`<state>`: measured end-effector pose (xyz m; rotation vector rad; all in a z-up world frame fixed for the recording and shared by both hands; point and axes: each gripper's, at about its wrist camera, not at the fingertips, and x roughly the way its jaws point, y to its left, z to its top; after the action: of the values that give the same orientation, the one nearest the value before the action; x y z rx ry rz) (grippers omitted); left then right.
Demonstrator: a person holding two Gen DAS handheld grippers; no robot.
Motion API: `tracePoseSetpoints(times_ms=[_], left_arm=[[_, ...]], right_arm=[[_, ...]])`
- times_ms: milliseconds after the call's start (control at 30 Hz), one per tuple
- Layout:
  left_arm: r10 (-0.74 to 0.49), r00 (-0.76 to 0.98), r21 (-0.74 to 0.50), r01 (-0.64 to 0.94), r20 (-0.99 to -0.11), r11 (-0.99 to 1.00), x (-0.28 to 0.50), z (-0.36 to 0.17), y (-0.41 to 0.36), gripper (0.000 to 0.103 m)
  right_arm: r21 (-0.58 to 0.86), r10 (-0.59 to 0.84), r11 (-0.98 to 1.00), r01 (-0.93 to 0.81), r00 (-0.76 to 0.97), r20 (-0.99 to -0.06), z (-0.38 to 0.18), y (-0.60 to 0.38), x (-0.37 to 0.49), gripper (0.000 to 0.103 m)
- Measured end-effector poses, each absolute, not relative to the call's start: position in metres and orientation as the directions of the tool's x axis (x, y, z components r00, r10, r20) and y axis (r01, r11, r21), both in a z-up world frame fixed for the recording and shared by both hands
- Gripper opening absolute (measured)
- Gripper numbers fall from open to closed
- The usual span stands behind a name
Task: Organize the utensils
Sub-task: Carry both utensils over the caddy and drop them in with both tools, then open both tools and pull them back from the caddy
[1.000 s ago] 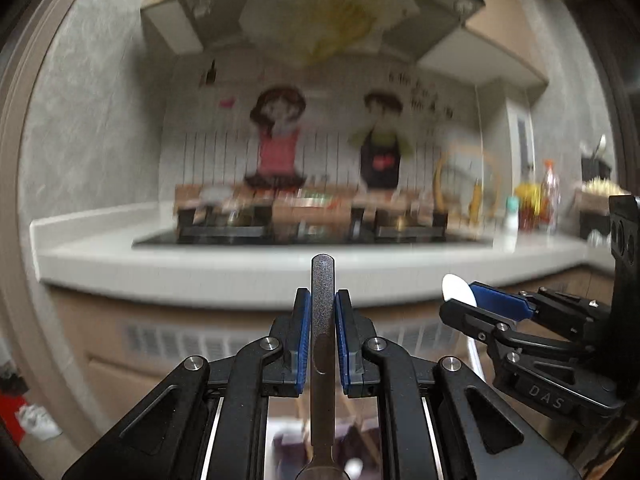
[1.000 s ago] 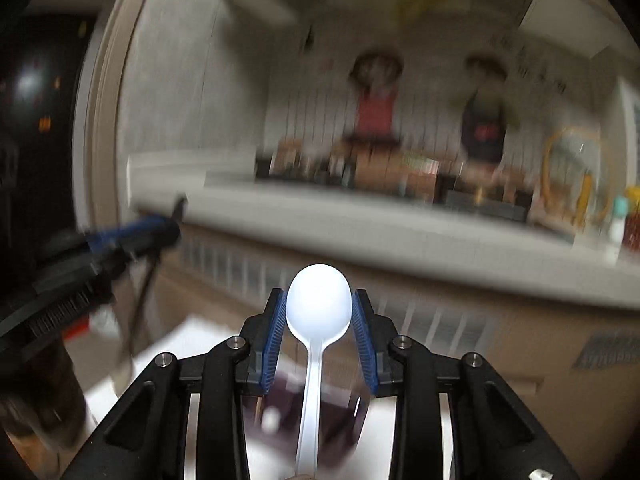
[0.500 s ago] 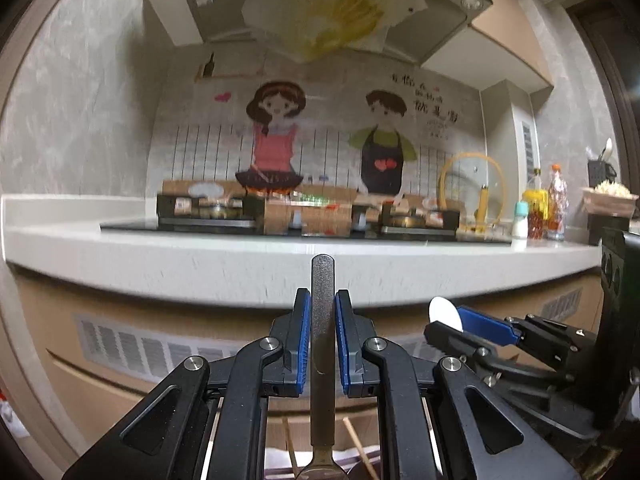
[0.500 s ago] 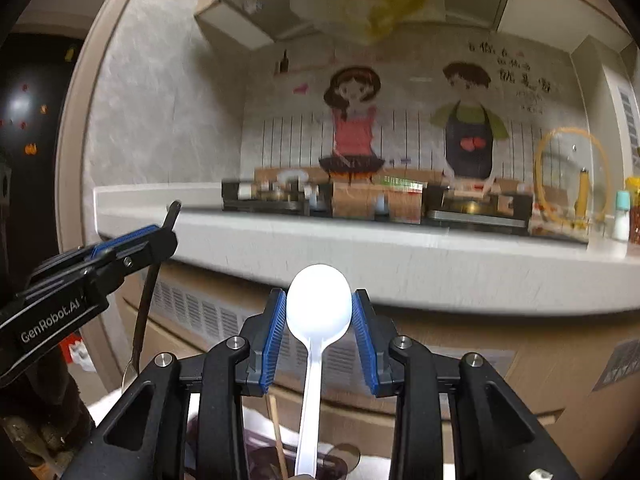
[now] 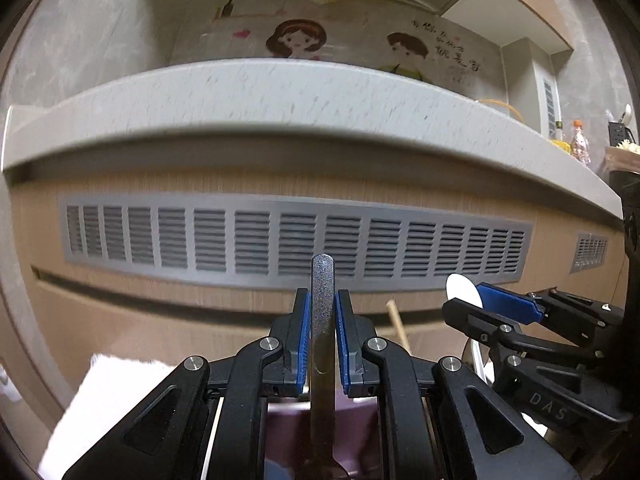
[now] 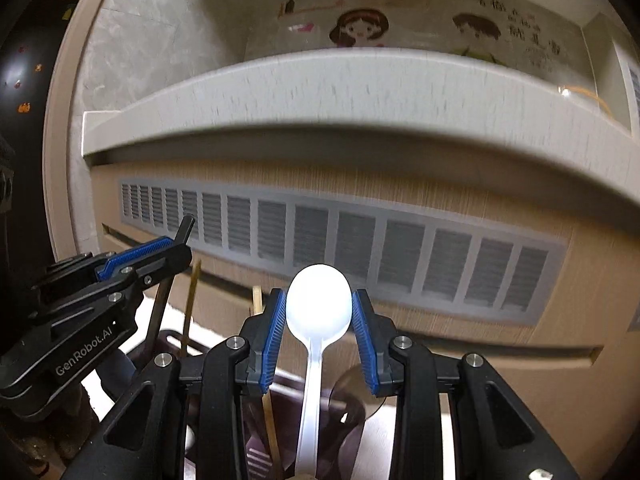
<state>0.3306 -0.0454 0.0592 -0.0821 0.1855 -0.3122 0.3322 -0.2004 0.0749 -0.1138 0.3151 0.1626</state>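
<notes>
The left tool (image 5: 322, 334) is clamping a flat metal utensil handle (image 5: 322, 304) between its narrow-set blue pads (image 5: 305, 340), which are pressing both flat edges. The handle is standing upright, its rounded end rising above the fingertips and its lower part running down out of view toward a dark purple holder (image 5: 288, 432) below. In the right wrist view the same tool (image 6: 160, 256) is showing at the left edge, with the metal handle passing down toward the holder. Wooden chopsticks (image 6: 191, 304) are standing in that holder (image 6: 352, 408), leaning slightly, just beside the tool.

Further right, the right tool (image 6: 319, 320) is holding a white plastic spoon (image 6: 319, 308), bowl up. Its pads (image 6: 276, 332) are sitting wider apart, touching the sides of the bowl, while the thin stem is hanging straight down over the holder. In the left wrist view this tool (image 5: 466, 300) is appearing at right with the white bowl showing at its tip. Behind both, a vented cabinet panel (image 5: 296, 240) is running under the desk (image 5: 304, 88) edge.
</notes>
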Motion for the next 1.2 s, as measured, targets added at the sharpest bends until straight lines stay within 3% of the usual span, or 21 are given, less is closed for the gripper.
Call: tracePoseSetpoints(times_ms=[767,900,933,967,1133,1200], left_arm=[[-0.303,0.896,-0.215,0.242,-0.324,0.946,0.307,0.048,-0.020,0.017],[-0.296,0.896,-0.239,0.225,-0.330,0.945,0.295,0.052,-0.011,0.033],[-0.289,0.895,-0.237,0.216,-0.340,0.947,0.291,0.052,-0.009,0.042],[-0.279,0.890,-0.229,0.205,-0.362,0.952,0.286,0.053,-0.008,0.049],[-0.277,0.835,-0.193,0.208,-0.476,0.959,0.261,0.048,-0.011,0.066],[-0.290,0.803,-0.180,0.229,-0.520,0.957,0.252,0.043,-0.018,0.072]], right_arm=[[0.055,0.209,0.976,-0.211,0.834,-0.510,0.024,-0.217,0.319,0.033],[0.042,0.205,0.975,-0.217,0.817,-0.539,0.021,-0.218,0.307,0.034],[0.039,0.203,0.975,-0.217,0.815,-0.542,0.022,-0.218,0.305,0.034],[0.035,0.198,0.976,-0.214,0.815,-0.544,0.022,-0.220,0.300,0.036],[0.026,0.190,0.977,-0.212,0.811,-0.554,0.029,-0.228,0.266,0.039],[-0.001,0.165,0.979,-0.201,0.807,-0.566,0.032,-0.231,0.249,0.047]])
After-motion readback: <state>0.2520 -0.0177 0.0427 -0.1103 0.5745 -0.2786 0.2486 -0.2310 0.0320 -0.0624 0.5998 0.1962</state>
